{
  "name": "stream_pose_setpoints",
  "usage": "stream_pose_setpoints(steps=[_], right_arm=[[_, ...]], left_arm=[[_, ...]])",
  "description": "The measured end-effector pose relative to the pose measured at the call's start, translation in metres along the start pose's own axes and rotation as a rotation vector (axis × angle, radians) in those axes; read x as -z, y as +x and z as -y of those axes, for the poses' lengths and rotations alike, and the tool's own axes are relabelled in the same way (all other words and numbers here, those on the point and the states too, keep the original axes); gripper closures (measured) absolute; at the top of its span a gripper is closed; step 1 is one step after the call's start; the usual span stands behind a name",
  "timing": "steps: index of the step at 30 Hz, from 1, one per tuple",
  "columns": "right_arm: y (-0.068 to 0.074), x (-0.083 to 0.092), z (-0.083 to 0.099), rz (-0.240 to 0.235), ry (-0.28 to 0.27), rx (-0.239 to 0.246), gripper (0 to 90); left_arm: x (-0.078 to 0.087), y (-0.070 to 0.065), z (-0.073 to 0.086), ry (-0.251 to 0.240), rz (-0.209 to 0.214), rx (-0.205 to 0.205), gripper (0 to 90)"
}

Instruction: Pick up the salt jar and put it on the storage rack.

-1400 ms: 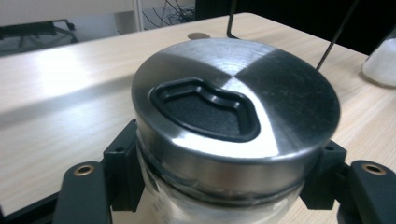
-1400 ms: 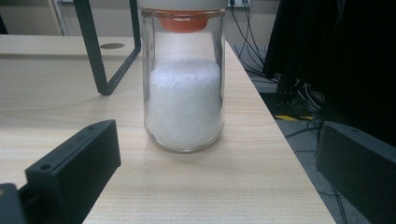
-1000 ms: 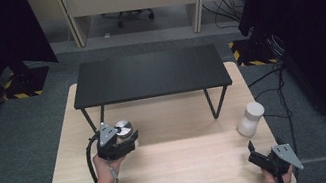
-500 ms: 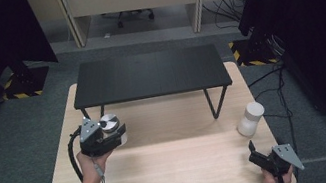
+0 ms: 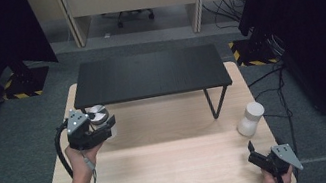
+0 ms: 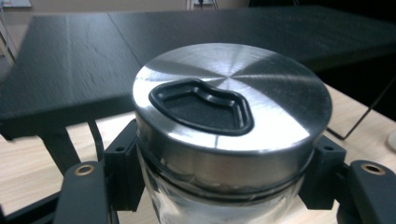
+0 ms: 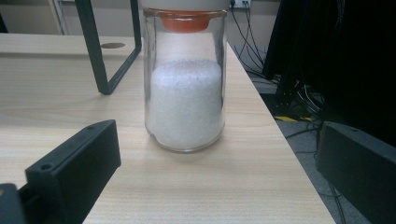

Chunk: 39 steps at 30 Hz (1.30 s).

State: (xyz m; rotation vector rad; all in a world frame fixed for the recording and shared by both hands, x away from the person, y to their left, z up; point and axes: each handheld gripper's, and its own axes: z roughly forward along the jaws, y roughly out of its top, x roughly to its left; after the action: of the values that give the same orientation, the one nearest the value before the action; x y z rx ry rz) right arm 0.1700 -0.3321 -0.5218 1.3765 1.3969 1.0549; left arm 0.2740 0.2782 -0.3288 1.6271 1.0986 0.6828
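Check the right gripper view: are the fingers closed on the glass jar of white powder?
No, the right gripper's fingers stand apart, short of the jar.

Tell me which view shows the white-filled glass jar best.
The right gripper view: the glass jar stands close and upright on the table, its white grains and orange seal plain, beyond the open right gripper. The high view shows it small and whitish near the table's right edge. The left gripper view shows perhaps a pale sliver at its right edge.
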Motion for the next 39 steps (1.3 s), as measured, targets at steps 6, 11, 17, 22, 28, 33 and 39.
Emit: stream_pose_setpoints(steps=[6, 11, 17, 22, 28, 33, 39], right_arm=[[-0.001, 0.0, 0.001, -0.002, -0.005, -0.004, 0.2], [-0.001, 0.001, 0.001, -0.005, -0.008, -0.002, 0.3], [-0.001, 0.001, 0.002, -0.005, -0.011, -0.003, 0.3], [-0.001, 0.001, 0.001, -0.004, -0.009, -0.001, 0.2], [-0.001, 0.001, 0.001, -0.002, -0.009, -0.006, 0.2], [-0.001, 0.001, 0.002, 0.002, -0.011, -0.011, 0.2], [-0.001, 0.001, 0.001, 0.002, -0.008, -0.009, 0.2]], left_arm=[[0.002, 0.001, -0.016, -0.005, -0.019, 0.014, 31.3], [0.001, 0.0, -0.03, -0.008, -0.034, 0.007, 31.3], [-0.003, -0.001, -0.045, -0.009, -0.045, -0.007, 31.3], [-0.004, -0.002, -0.054, -0.017, -0.042, -0.022, 31.3], [-0.007, -0.002, -0.065, -0.019, -0.045, -0.043, 31.3], [-0.013, 0.001, -0.073, -0.027, -0.057, -0.042, 31.3], [-0.022, 0.003, -0.079, -0.03, -0.071, -0.057, 31.3]])
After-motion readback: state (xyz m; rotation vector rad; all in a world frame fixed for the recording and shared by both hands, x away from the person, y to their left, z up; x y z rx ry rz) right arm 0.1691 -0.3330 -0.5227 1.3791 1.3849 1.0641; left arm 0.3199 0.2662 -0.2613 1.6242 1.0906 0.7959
